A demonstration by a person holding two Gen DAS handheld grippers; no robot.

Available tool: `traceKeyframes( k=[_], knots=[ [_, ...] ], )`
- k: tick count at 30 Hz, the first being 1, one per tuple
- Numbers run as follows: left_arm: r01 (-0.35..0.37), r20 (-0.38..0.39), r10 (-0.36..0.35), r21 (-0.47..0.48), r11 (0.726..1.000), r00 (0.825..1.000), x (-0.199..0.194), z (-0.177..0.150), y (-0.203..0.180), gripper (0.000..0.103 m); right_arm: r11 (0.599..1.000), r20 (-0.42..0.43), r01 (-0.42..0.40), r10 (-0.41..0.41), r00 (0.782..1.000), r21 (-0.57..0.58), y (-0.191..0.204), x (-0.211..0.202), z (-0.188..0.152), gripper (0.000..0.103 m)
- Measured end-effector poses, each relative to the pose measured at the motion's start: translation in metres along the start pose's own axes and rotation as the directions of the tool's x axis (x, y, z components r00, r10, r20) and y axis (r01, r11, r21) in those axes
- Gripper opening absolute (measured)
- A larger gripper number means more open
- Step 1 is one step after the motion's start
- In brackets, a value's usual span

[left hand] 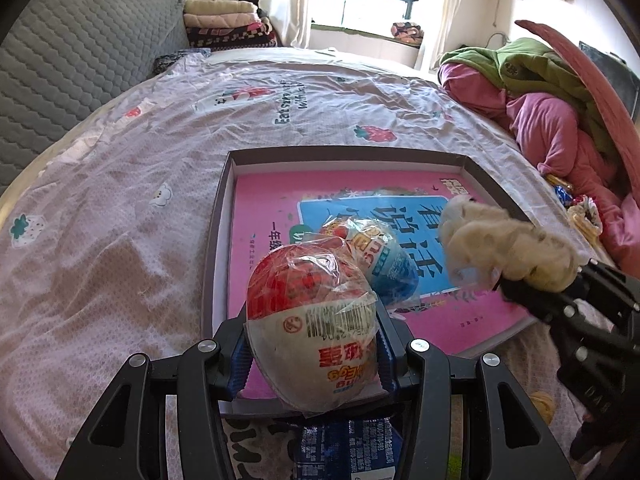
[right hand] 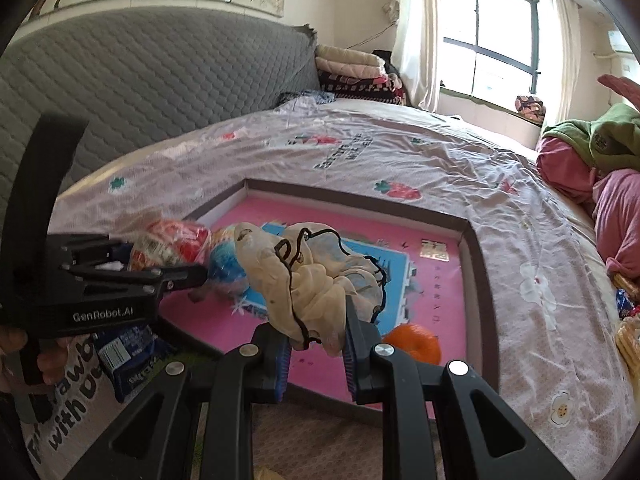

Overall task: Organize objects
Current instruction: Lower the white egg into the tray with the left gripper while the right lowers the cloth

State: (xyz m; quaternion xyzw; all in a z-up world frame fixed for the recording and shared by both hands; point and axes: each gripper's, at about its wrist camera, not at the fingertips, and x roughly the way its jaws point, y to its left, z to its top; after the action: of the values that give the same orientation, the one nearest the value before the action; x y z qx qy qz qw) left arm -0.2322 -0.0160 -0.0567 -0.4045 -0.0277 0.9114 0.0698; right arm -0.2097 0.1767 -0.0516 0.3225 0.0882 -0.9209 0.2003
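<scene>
My left gripper (left hand: 316, 344) is shut on a red and white wrapped egg-shaped snack (left hand: 312, 320) and holds it above the near edge of a shallow box (left hand: 218, 216) with a pink book (left hand: 272, 216) inside. A blue and white wrapped egg (left hand: 380, 256) lies on the book just beyond it. My right gripper (right hand: 316, 340) is shut on a crumpled cream cloth with a black cord (right hand: 312, 280), held over the box (right hand: 476, 248). An orange (right hand: 416, 342) lies in the box near my right fingers. The left gripper (right hand: 176, 276) shows at the left in the right wrist view.
The box sits on a bed with a pink strawberry-print sheet (left hand: 120, 200). A blue packet (left hand: 344, 448) lies in front of the box. Pink and green bedding (left hand: 552, 120) is piled at the right, with snack packs (left hand: 580, 212) beside it. A grey headboard (left hand: 80, 60) stands at the left.
</scene>
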Motion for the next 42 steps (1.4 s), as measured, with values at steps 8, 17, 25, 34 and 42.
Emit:
traceKeyframes(
  k=[8,17,25,34,42],
  knots=[
    [-0.007,-0.002,0.007,0.004,1.000,1.000,0.002,0.000,0.001,0.052,1.000,-0.025,-0.002,0.001,1.000,-0.011,0.005,0.007,-0.005,0.022],
    [-0.015,-0.031,0.015,-0.005,1.000,0.999,0.014,-0.002,0.004,0.052,1.000,-0.048,-0.001,0.002,0.999,0.011,0.001,0.011,-0.008,0.022],
    [-0.001,-0.048,-0.001,-0.025,1.000,0.999,0.014,-0.001,0.006,0.052,1.000,-0.065,-0.013,0.014,0.998,0.011,0.003,0.014,-0.010,0.023],
    [0.002,-0.043,-0.002,-0.012,1.000,0.999,0.012,0.000,0.004,0.052,0.996,-0.071,-0.040,0.046,0.996,0.078,-0.006,0.015,-0.011,0.028],
    [-0.006,-0.034,0.006,0.006,1.000,0.999,0.010,0.000,0.000,0.052,0.995,-0.066,-0.034,0.041,0.997,0.098,-0.009,0.012,-0.012,0.042]
  ],
)
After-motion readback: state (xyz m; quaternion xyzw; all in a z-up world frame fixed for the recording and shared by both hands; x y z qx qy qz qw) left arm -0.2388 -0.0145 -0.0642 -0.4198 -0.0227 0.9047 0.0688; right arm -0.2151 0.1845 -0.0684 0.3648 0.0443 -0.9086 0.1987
